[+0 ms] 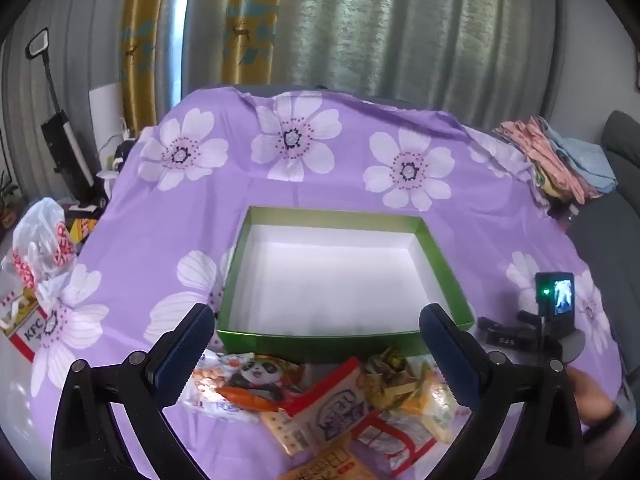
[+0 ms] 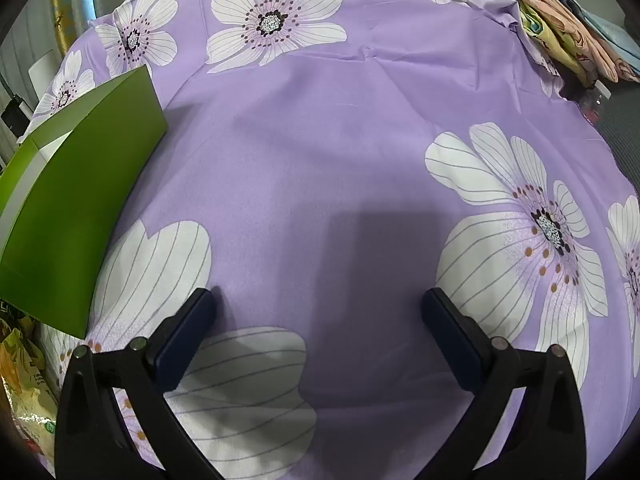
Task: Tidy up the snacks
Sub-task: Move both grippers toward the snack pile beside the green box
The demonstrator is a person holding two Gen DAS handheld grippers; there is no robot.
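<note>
Right, the left gripper hangs with its jaws spread wide and nothing between them, above a heap of snack packets at six o'clock in the left wrist view. A panda-printed packet sits at the heap's left edge, a red-and-white packet in the middle, a crumpled yellow-green one at its right; the nearest packet is cut off by the frame's bottom edge and its print is too blurred to read. Just beyond the heap lies the green box, open, white inside, on the purple flowered cloth. Over on the right wrist view, the right gripper is also wide, holding nothing, over bare cloth. The box's green outer wall shows at nine o'clock, its interior hidden from this angle. Only a sliver of packets peeks in at eight o'clock. Folded fabrics sit at one o'clock, partly cropped.
</note>
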